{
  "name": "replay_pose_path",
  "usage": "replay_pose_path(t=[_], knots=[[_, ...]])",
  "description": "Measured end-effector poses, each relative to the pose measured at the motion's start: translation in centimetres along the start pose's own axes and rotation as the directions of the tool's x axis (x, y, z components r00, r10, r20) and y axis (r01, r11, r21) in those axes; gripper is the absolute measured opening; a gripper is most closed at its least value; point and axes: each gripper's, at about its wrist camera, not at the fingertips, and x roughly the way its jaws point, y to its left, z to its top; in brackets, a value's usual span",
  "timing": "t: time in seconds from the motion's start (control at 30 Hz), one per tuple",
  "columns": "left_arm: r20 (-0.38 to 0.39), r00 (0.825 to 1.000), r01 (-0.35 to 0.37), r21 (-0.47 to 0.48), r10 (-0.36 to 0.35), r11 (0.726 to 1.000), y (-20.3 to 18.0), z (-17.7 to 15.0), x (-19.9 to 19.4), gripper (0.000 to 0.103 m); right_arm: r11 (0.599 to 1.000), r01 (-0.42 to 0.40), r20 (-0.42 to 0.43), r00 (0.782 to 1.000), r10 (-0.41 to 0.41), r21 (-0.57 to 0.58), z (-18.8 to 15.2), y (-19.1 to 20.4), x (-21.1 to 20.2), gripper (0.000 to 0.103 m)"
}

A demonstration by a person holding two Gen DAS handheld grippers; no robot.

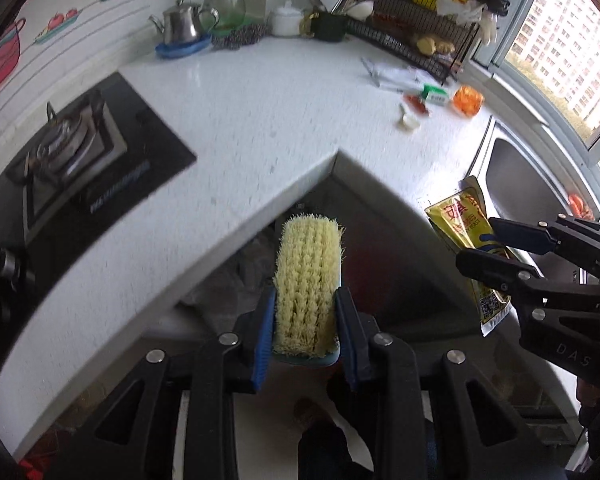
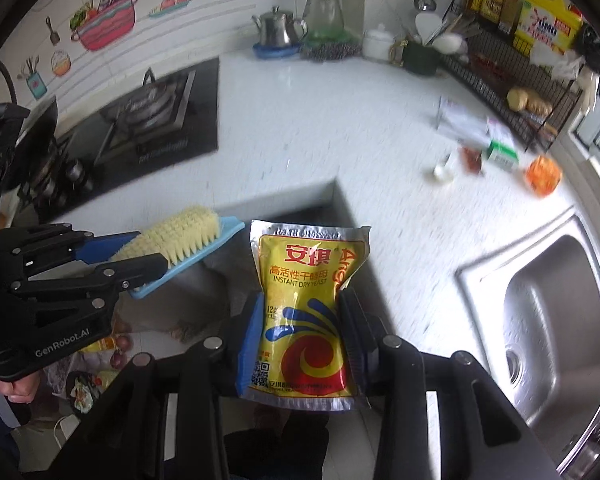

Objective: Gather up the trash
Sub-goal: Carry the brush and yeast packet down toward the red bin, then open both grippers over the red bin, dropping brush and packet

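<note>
Left claw point(image 1: 305, 320) closed on a scrubbing brush point(image 1: 307, 284), its blue pads pressing the two long sides of the pale blue back; the yellow bristles face the camera and the brush projects forward past the pads, over the inner corner of the white counter point(image 1: 260, 120). Right claw point(image 2: 300, 328) closed on a yellow yeast packet point(image 2: 304, 308), pads gripping its left and right edges at mid-height; the packet stands upright between them, its torn silver top above the fingertips and its lower seam near the camera. Both claws are held side by side in front of the counter's notch, brush to the left, packet to the right. Far right on the counter, near a wire rack point(image 1: 416, 28), lie small scraps: an orange wrapper point(image 1: 468, 100), a green-and-white box point(image 1: 436, 94), a red sachet point(image 1: 417, 104) and white papers point(image 1: 392, 76). A steel sink point(image 2: 540, 312) lies to the right, a gas stove point(image 1: 72, 148) to the left.
</note>
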Motion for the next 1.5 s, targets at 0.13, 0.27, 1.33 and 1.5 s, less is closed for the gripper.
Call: replay_pose_path(t=[0.13, 0.27, 1.33, 1.5], knots=[[-0.058, 0.998, 0.001, -0.006, -0.001, 1.000, 0.2, -2.2, 1.5, 0.027, 1.000, -0.023, -0.059, 0.998, 0.024, 0.019, -1.8, 0.2, 2.0, 0.036], [-0.116, 0.993, 0.012, -0.026, -0.015, 1.000, 0.2, -4.3, 3.4, 0.027, 0.999, -0.034, -0.100, 0.994, 0.036, 0.019, -3.3, 0.3, 3.8, 0.036], [-0.372, 0.920, 0.153, 0.059, -0.121, 0.986, -1.8, -12.0, 31.3, 0.051, 0.978, 0.032, -0.248, 0.968, 0.021, 0.207, -15.9, -5.4, 21.9, 0.036], [-0.352, 0.932, 0.125, 0.091, -0.086, 0.988, -1.9, -11.1, 31.3, 0.063, 0.971, 0.043, -0.265, 0.964, 0.021, 0.234, -16.6, -5.7, 22.0, 0.036]])
